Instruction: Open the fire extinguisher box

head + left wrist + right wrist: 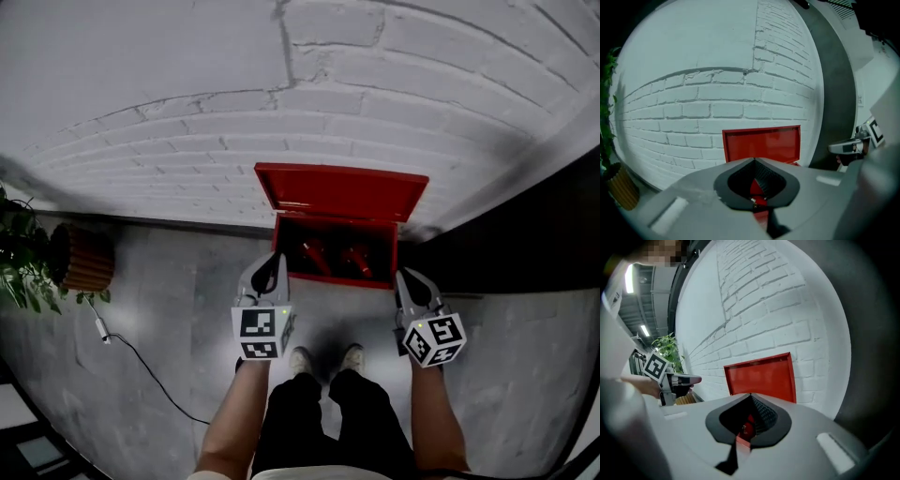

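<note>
The red fire extinguisher box (336, 276) stands on the floor against the white brick wall. Its lid (339, 192) is raised and leans back on the wall. Two red extinguishers (315, 251) lie inside. My left gripper (273, 268) hovers just before the box's front left corner, and my right gripper (407, 281) before its front right corner. Both are shut and hold nothing, and neither touches the box. The left gripper view shows the shut tips (754, 161) below the upright lid (761, 144). In the right gripper view the shut tips (750, 395) sit under the lid (761, 379).
A potted plant (17, 253) in a brown ribbed pot (84, 258) stands at the left by the wall. A white plug and dark cable (103, 330) lie on the grey floor. A dark wall panel (525, 244) runs at the right. The person's shoes (325, 358) are just behind the box.
</note>
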Demonstrator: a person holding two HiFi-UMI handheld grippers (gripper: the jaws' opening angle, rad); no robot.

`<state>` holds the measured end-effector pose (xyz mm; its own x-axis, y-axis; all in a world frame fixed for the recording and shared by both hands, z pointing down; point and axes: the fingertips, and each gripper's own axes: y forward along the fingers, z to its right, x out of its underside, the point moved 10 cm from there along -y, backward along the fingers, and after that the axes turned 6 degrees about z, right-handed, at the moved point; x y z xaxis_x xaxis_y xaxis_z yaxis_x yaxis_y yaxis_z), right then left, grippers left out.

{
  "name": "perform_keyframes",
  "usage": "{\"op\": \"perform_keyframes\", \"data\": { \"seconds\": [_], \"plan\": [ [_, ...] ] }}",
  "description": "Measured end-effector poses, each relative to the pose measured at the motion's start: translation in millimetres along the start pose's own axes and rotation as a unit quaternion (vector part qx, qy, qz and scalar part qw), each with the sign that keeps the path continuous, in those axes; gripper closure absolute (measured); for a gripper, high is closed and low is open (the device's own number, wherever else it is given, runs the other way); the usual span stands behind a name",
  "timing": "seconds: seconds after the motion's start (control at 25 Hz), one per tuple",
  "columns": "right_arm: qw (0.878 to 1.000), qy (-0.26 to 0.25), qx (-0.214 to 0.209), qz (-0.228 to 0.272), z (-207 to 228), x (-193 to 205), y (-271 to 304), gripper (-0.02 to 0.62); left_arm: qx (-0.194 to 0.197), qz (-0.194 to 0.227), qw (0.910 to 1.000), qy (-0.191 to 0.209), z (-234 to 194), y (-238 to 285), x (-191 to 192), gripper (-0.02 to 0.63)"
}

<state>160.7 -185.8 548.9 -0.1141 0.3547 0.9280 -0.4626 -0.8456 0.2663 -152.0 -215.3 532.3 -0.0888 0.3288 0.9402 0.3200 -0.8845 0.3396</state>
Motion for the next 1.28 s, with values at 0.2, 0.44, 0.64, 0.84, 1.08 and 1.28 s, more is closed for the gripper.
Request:
{"op": "perform_keyframes", "data": {
  "seconds": [0.2, 0.44, 0.64, 0.84, 1.08, 1.28],
  "plan": [
    [1.000, -0.007, 0.013, 0.013, -12.3, -42.7, -30.1, 0.592, 0.007, 0.004, 1.0000, 0.003, 5.7, -37.1, -34.5, 0.601],
    [0.999, -0.028, 0.008, 0.029, -40.6, -97.9, -67.6, 0.592, 0.034, 0.003, 0.9993, 0.014, 31.6, -84.6, -71.9, 0.601],
    [0.998, -0.052, -0.011, 0.018, -69.8, -114.3, -89.2, 0.592, 0.037, 0.006, 0.9993, -0.001, 44.5, -116.7, -88.1, 0.601],
    [0.998, -0.052, -0.007, 0.026, -86.2, -124.2, -105.7, 0.592, 0.041, 0.026, 0.9988, -0.006, 46.5, -128.6, -113.8, 0.601],
    [0.997, -0.065, 0.007, 0.039, -86.8, -139.4, -116.9, 0.592, 0.057, 0.037, 0.9977, 0.008, 51.6, -134.6, -133.6, 0.602],
    [0.996, -0.066, 0.020, 0.053, -84.0, -151.9, -117.0, 0.592, 0.060, 0.038, 0.9974, 0.010, 46.4, -133.3, -140.4, 0.601]
  ]
}}
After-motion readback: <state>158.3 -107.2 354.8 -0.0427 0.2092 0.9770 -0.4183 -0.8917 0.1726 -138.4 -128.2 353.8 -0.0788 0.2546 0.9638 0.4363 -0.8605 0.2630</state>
